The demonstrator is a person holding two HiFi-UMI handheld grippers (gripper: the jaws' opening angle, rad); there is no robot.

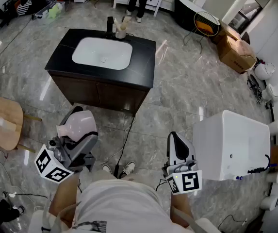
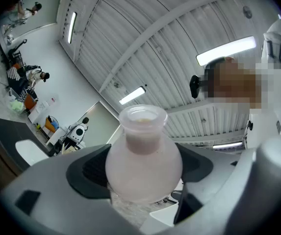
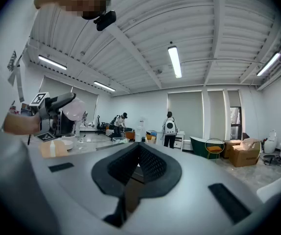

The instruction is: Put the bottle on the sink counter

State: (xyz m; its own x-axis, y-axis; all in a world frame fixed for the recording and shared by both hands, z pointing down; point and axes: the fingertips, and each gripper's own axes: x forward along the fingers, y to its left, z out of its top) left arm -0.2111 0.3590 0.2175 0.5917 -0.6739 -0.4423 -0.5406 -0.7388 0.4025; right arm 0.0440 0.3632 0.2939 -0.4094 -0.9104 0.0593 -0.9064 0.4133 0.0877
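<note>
While the left claw (image 1: 82, 130) clamps the pink bottle (image 2: 142, 153), well short of the sink tabletop (image 1: 143, 62), the right claw (image 3: 139, 163) is closed, empty; mid-carry, it seems, needing a walk forward

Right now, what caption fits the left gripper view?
Left hand-held gripper clamps a frosted pink bottle beneath ceiling lights.
</note>
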